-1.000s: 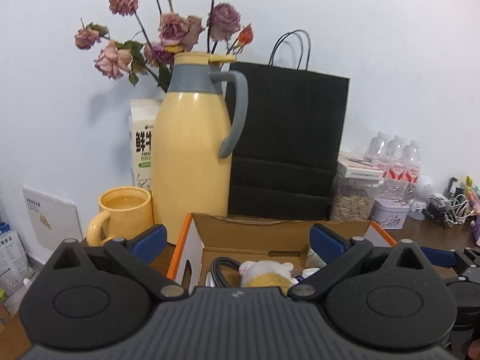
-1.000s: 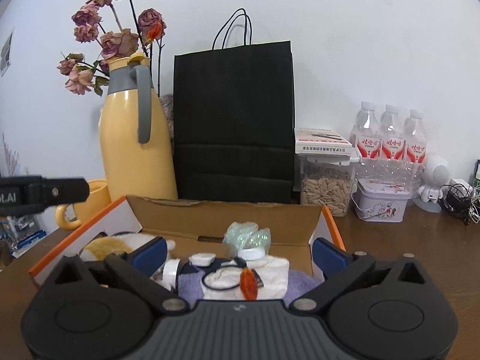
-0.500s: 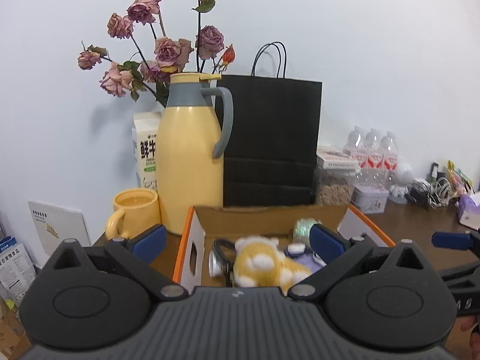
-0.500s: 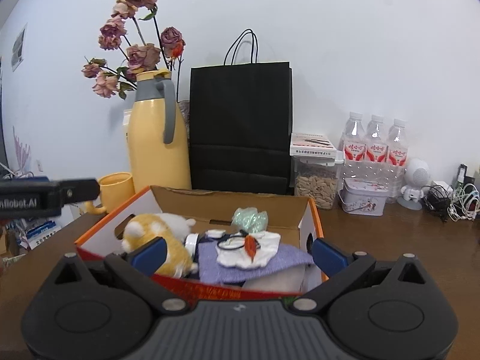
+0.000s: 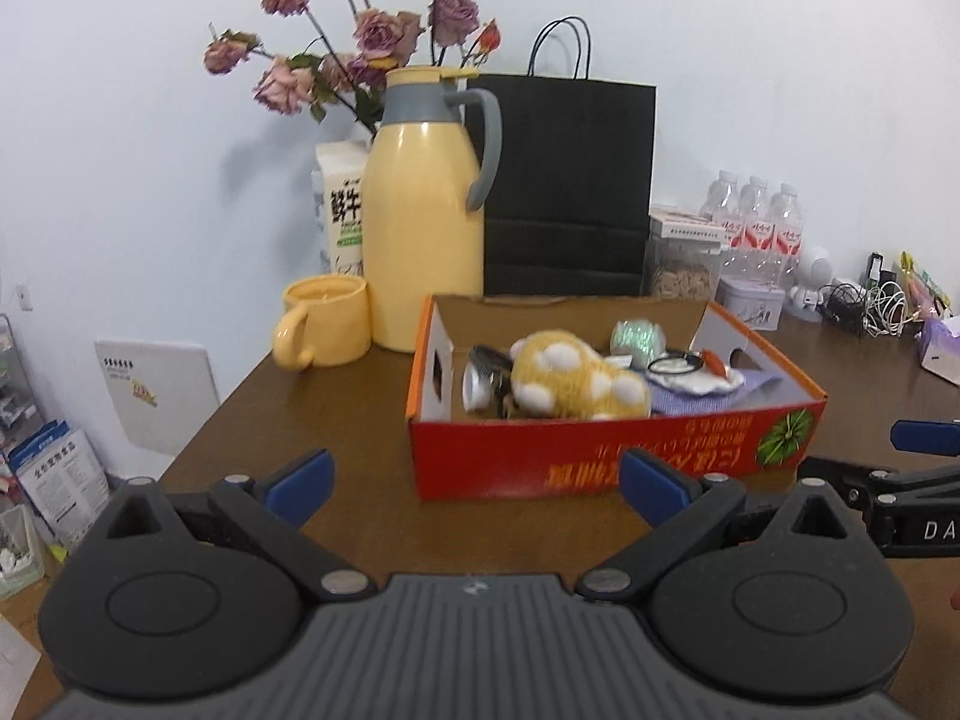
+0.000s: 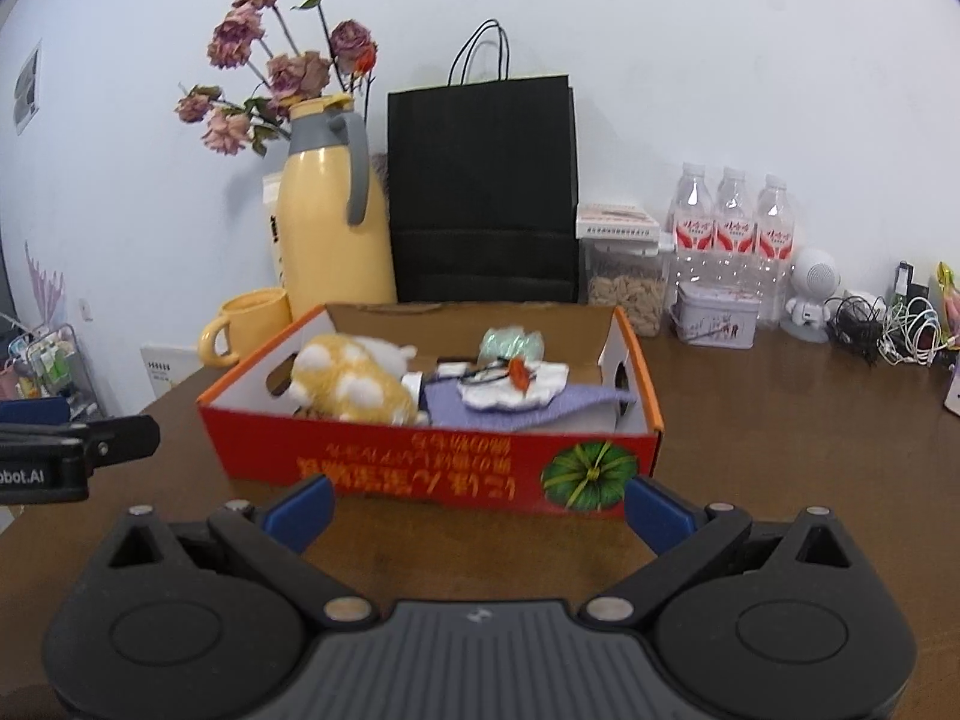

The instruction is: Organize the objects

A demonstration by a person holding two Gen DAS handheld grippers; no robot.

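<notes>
So both tools are hanging low over the brown desk [image 5: 336, 420], on the near side of the red cardboard box [image 5: 606, 456], and neither one touches it. The left tool [image 5: 474, 480] has its blue fingers spread wide with nothing between them; the box sits just ahead of it and a bit toward its right finger. Same deal with the right tool [image 6: 477, 507]: wide apart, nothing held, and the box [image 6: 420, 462] is dead ahead, near but apart from the fingertips.

Inside the box there's a yellow plush toy [image 5: 570, 381] with white spots lying on the left side, a purple cloth [image 6: 528, 411] on the right with a white fabric piece [image 6: 516, 390] and a small orange clip [image 6: 519, 369] on top. A pale green crinkly thing [image 5: 639, 336] sits toward the back wall.

Behind the box: yellow thermos jug [image 5: 420, 228], yellow mug [image 5: 327, 327], black paper bag [image 5: 567, 180], and water bottles [image 6: 732, 216] off to the right, all against the wall.
</notes>
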